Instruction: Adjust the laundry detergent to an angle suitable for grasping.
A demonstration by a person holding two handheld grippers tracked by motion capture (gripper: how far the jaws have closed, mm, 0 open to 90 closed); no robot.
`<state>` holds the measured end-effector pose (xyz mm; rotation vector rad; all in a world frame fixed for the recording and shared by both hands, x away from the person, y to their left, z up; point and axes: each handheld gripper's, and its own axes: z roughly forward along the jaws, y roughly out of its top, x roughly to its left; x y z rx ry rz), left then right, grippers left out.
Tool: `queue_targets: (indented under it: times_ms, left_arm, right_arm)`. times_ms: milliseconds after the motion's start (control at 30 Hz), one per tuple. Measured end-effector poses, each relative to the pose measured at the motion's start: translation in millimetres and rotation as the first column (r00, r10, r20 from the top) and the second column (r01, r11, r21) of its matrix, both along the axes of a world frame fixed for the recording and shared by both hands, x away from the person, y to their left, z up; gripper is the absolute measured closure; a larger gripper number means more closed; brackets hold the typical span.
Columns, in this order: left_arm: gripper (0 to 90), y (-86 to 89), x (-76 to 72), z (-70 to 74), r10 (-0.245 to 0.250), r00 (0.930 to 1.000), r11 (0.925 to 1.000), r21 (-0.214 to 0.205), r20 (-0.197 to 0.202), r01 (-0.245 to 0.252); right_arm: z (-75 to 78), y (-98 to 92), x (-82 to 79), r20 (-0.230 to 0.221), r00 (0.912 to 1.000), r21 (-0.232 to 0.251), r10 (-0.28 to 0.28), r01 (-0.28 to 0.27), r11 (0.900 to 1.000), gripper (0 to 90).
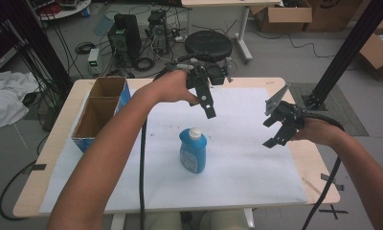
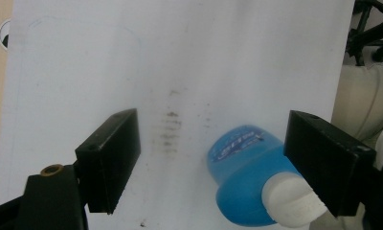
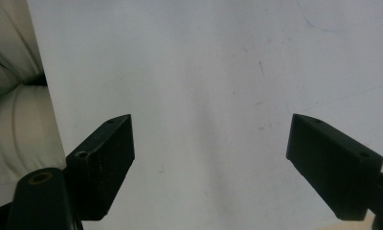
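Observation:
A blue bottle (image 1: 193,152) with a white cap stands upright on the white sheet near the table's middle. My left gripper (image 1: 208,106) hangs open above and behind it, jaws pointing down. From the left gripper view the bottle (image 2: 247,170) shows from above, its white cap (image 2: 291,200) close to the right jaw, nothing between the jaws (image 2: 211,163). To the right of the bottle my right gripper (image 1: 275,130) is held open over bare sheet. The right gripper view has wide-spread jaws (image 3: 211,165) over plain white paper.
An open cardboard box (image 1: 101,111) with blue sides sits at the table's left end. The white sheet (image 1: 237,177) covers most of the wooden table (image 1: 31,189). Beyond the far edge stand a black stool (image 1: 208,44), electronics and cables on the floor.

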<state>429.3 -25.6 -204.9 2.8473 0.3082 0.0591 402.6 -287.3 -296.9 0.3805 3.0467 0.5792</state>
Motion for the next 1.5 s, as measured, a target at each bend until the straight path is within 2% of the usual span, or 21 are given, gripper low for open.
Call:
queue_targets:
  times_ms: [200,500,567,667,800,1000,1033,1067,1167,1200,1233,1267,1333,1367,1400,1500]
  left_arm:
    - [20.9,2.3,4.1,-2.8,0.005,1.0,0.9996,0.027,0.007,-0.005]
    - [20.9,9.2,6.7,-2.2,0.009,0.9999,0.9998,0.015,0.01,-0.009]
    - [20.9,10.6,6.7,-2.6,0.007,0.9999,0.9998,0.017,0.01,-0.007]
    - [20.9,12.8,7.4,-2.7,0.006,0.9999,0.9999,0.011,0.01,-0.007]
    - [20.9,15.4,8.2,-3.5,0.006,0.9999,0.9999,0.014,0.01,-0.006]
    - [20.9,18.1,7.9,-2.5,0.01,0.9999,0.9999,0.005,0.012,-0.01]
    - [20.9,18.1,7.9,-2.5,0.01,0.9999,0.9999,0.005,0.012,-0.01]
    - [20.9,18.5,7.9,-2.2,0.01,0.9999,0.9999,0.004,0.014,-0.01]
    - [20.9,19.5,7.9,-1.9,0.011,0.9998,0.9999,0.004,0.016,-0.011]
    - [20.9,19.5,7.9,-1.9,0.011,0.9998,0.9999,0.004,0.016,-0.011]
    - [20.9,19.7,7.9,-1.9,0.012,0.9998,0.9999,0.002,0.018,-0.012]
    - [20.9,19.7,7.9,-1.9,0.012,0.9998,0.9999,0.002,0.018,-0.012]
    - [20.9,19.7,7.7,-1.9,0.011,0.9997,0.9999,0.001,0.019,-0.011]
    - [20.9,19.8,7.3,-2.1,0.018,0.9997,0.9998,-0.005,0.018,-0.018]
    - [20.9,20.5,7.4,-1.7,0.016,0.9997,0.9999,0.001,0.021,-0.016]
    - [20.9,22.0,7.7,-1.8,0.024,0.9995,0.9997,-0.002,0.02,-0.024]
  right_arm:
    - [-4.9,3.8,-14.8,0.003,1.0,0.039,-0.004,0.004,0.9992,17.1]
    - [-10.9,10.6,-31.6,0.007,0.9992,0.068,-0.039,0.039,0.9969,17.1]
    - [-12.4,13.4,-38.1,0.017,0.9985,0.106,-0.053,0.051,0.993,17.0]
    - [-14.1,16.3,-43.3,0.025,0.9978,0.122,-0.062,0.058,0.9908,17.0]
    - [-20.5,20.5,-54.5,0.041,0.9944,0.183,-0.097,0.088,0.9791,17.1]
    - [-26.0,20.4,-61.5,0.071,0.9896,0.243,-0.125,0.104,0.9643,17.4]
    - [-26.0,20.4,-61.5,0.071,0.9896,0.243,-0.125,0.104,0.9643,17.4]
    - [-28.7,17.9,-62.8,0.079,0.9867,0.278,-0.142,0.115,0.9537,17.4]
    - [-34.6,14.8,-65.0,0.09,0.9826,0.32,-0.162,0.126,0.9389,17.5]
    - [-34.6,14.8,-65.0,0.09,0.9826,0.32,-0.162,0.126,0.9389,17.5]
    - [-40.3,11.8,-66.4,0.107,0.9775,0.357,-0.182,0.133,0.9247,17.6]
    - [-42.0,10.6,-66.6,0.112,0.9748,0.375,-0.193,0.138,0.9167,17.6]
    - [-46.3,7.1,-67.5,0.116,0.968,0.427,-0.222,0.154,0.8911,17.5]
    - [-46.3,7.1,-67.5,0.116,0.968,0.427,-0.222,0.154,0.8911,17.5]
    - [-49.8,4.3,-69.8,0.128,0.9598,0.471,-0.25,0.163,0.8671,17.4]
    - [-55.0,0.4,-74.7,0.149,0.9443,0.53,-0.293,0.174,0.8299,16.8]
